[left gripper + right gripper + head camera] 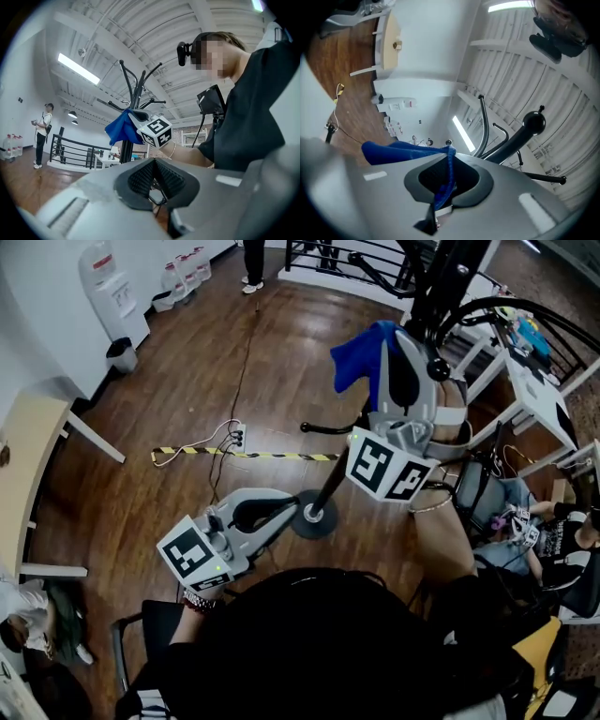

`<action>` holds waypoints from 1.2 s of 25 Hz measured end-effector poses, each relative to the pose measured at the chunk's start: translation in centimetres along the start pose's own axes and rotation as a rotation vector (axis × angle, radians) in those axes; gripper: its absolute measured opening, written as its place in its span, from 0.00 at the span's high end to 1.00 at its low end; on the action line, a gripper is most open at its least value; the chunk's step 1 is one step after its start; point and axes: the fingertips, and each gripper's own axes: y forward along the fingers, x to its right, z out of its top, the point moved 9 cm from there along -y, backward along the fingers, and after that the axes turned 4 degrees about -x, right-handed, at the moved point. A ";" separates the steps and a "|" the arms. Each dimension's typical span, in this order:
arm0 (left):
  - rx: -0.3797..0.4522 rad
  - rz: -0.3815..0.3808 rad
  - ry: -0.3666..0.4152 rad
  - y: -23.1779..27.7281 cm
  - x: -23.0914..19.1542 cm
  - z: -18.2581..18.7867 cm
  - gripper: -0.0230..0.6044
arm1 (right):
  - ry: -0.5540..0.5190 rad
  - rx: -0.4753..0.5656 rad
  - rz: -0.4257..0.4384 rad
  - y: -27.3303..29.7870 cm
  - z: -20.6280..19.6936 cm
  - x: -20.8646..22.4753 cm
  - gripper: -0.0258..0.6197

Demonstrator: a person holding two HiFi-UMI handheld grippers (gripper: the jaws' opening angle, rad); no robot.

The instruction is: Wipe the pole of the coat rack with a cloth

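The black coat rack pole (339,474) rises from a round base (314,519) on the wood floor towards the upper right. My right gripper (392,338) is held high beside the pole, shut on a blue cloth (361,357) that hangs off to the left of its jaws. In the right gripper view the cloth (405,150) is pinched between the pads of the right gripper (449,161), with the rack's knobbed arm (532,124) just beyond. My left gripper (286,510) is low near the base, shut and holding nothing. The left gripper (154,171) looks up at the rack (133,93) and cloth (121,129).
A yellow-black tape strip (253,456) and a power strip with cable (234,435) lie on the floor behind the base. White tables (534,399) and a seated person (530,521) are at the right. A tan table (28,474) stands at the left; a railing (75,150) at the back.
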 end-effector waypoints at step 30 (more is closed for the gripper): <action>-0.081 -0.160 -0.099 0.9 0.6 -0.6 0.96 | -0.127 -0.323 0.866 -10.6 -3.2 -14.1 0.92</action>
